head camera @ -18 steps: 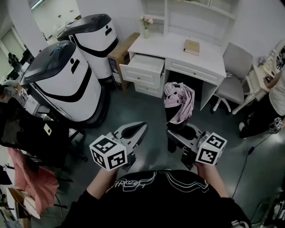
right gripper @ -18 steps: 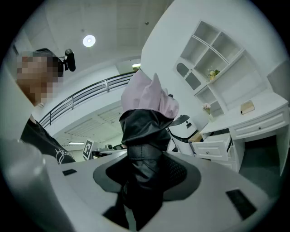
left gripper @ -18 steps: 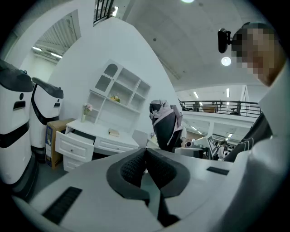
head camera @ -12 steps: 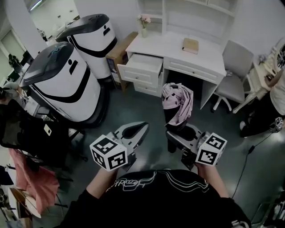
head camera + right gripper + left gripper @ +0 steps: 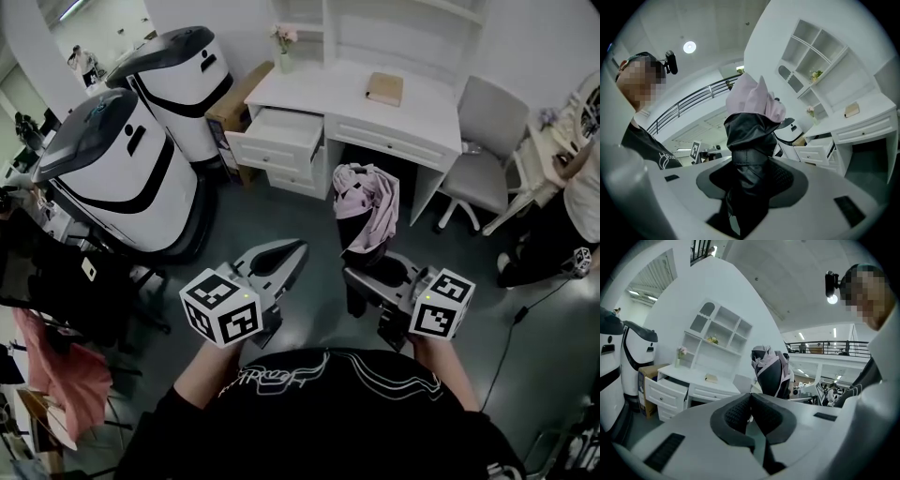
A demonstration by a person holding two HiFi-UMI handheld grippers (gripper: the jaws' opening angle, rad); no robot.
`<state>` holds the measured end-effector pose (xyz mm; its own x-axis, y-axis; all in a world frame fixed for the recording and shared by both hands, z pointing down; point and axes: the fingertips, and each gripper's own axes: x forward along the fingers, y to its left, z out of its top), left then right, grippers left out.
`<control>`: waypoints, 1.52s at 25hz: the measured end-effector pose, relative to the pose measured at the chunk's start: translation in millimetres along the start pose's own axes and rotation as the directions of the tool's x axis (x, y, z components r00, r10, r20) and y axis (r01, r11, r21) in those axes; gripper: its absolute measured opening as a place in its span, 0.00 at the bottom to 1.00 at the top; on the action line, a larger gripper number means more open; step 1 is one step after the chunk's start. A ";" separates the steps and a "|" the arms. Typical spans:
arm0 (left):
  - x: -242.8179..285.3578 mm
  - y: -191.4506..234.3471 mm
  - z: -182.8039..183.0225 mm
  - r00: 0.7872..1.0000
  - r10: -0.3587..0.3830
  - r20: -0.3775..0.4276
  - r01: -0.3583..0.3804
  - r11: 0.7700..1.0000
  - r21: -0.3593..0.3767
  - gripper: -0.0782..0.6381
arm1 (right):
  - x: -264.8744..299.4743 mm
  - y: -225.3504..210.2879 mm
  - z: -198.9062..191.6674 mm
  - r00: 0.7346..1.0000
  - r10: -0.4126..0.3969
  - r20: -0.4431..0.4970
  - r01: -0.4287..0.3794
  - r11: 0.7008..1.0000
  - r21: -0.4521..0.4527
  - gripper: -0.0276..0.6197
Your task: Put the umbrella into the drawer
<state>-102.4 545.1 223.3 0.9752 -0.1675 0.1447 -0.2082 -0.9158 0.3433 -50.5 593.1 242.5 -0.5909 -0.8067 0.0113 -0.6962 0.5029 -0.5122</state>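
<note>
At about ten o'clock in the head view stand two large white-and-black machines (image 5: 112,169). Each bears a black mark like a bar under a dot, and no wording can be read on them. The left gripper (image 5: 292,251) sits at seven o'clock with its jaws pressed together and nothing between them, as the left gripper view confirms.

The open drawer (image 5: 267,155) of the white desk (image 5: 412,112) lies at about eleven o'clock from the umbrella (image 5: 364,202), well apart from it. The folded umbrella, black with a pink canopy bunched at the top, stands upright near the centre, just in front of the desk's kneehole. The right gripper (image 5: 361,281), at five o'clock, is clamped around its black lower part, and the right gripper view shows the pads pressing on the dark sleeve (image 5: 750,154).

I judge this to be the carrying step: the umbrella is in the grip but has not reached the drawer. The next move calls for bringing it towards eleven o'clock and laying it flat, since upright it looks too tall for the drawer.

As for writing, the cubes carry only square marker patterns, the pale script on the person's black shirt (image 5: 281,375) is too small to read, and the tan book (image 5: 383,88) on the desk shows no title.
</note>
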 end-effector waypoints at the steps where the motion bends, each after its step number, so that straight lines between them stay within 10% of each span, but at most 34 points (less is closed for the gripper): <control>1: 8.5 -4.8 -2.5 1.000 0.004 0.001 -0.004 1.000 0.000 0.14 | -8.1 -6.2 0.8 1.000 0.000 -0.005 0.000 1.000 0.001 0.36; 18: 83.5 56.1 -12.1 0.997 0.079 -0.010 -0.080 0.995 -0.061 0.14 | 8.9 -115.3 15.3 0.997 0.017 -0.072 -0.014 0.999 0.043 0.36; 38: 176.3 455.3 103.0 0.997 0.036 -0.065 -0.047 0.982 -0.183 0.14 | 328.2 -359.3 123.9 0.978 -0.093 -0.185 0.118 0.985 0.128 0.36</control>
<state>-17.6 61.1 309.6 0.9601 -0.1763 0.2169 -0.2644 -0.8244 0.5005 56.2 109.2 323.8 -0.5887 -0.7787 0.2171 -0.7030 0.3606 -0.6129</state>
